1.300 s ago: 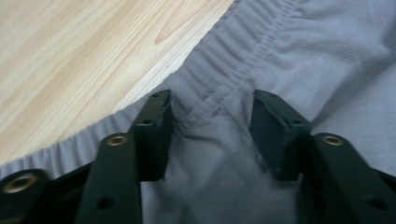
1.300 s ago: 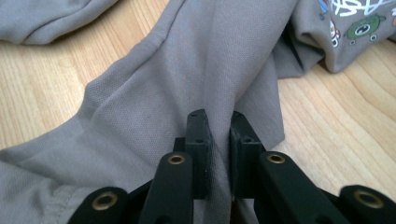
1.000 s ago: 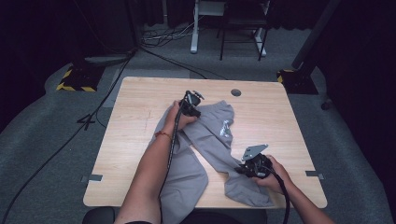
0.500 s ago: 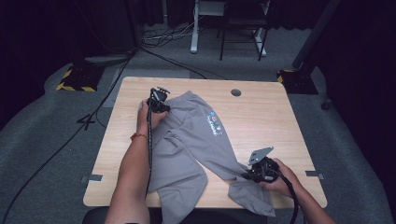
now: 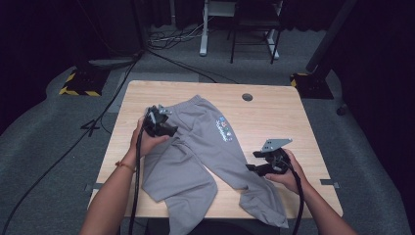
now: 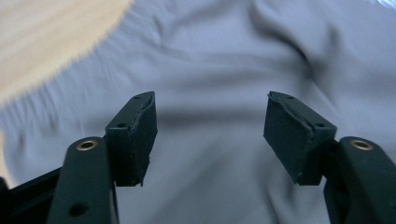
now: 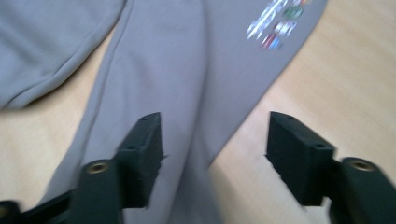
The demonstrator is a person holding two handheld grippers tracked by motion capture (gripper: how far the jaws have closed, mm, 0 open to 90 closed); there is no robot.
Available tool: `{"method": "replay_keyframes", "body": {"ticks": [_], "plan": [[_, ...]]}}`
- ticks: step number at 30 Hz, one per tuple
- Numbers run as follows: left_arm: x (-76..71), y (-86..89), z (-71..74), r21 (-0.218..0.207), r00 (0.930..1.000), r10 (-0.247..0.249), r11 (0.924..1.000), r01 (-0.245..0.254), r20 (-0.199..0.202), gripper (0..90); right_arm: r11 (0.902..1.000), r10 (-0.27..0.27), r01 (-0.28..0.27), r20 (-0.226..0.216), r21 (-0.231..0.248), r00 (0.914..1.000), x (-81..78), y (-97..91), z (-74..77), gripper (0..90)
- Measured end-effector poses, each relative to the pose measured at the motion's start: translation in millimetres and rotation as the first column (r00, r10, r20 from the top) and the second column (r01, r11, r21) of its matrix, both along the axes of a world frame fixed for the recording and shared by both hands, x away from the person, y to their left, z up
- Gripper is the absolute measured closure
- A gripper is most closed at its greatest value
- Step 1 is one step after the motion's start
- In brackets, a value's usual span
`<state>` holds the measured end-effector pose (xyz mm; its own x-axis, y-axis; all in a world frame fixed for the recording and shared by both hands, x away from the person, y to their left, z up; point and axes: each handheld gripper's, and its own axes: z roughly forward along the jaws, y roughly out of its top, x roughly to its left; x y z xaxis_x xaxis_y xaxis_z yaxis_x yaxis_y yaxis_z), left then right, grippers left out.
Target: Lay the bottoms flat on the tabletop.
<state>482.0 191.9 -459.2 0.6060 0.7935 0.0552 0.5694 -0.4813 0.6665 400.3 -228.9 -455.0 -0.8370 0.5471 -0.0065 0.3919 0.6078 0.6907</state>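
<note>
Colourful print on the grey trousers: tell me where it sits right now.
In the high view the colourful print sits near the waist end of the grey trousers, mid-table, just below the round hole in the tabletop, between both grippers.

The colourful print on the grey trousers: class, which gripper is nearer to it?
Left. The left gripper hovers over the waist, beside the print on the trousers; the right gripper hangs lower, off the leg's edge.

Grey trousers lie spread on the wooden table. The left gripper sits at their waistband corner. The right gripper hovers beside one leg.
</note>
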Motion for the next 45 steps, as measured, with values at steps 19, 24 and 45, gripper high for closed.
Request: {"method": "replay_keyframes", "body": {"ticks": [19,24,45], "plan": [[-44.7,23.1,-43.0,-0.121,0.9983,-0.055,0.9912,0.053,-0.016,27.5,0.9978,-0.049,0.049,-0.011,0.045,0.9987,123.6,94.3,-29.8,34.8],[-23.1,11.9,-43.0,-0.119,0.9975,-0.069,0.9906,0.067,-0.016,27.6,0.9965,-0.081,0.081,-0.006,0.021,0.9967,133.4,92.8,-40.0,34.6],[104.1,-113.7,-37.6,-0.065,0.9923,-0.121,0.9907,0.119,-0.025,25.4,0.8322,-0.551,0.553,0.058,-0.041,0.8328,151.0,-78.6,-36.6,31.1]]}}
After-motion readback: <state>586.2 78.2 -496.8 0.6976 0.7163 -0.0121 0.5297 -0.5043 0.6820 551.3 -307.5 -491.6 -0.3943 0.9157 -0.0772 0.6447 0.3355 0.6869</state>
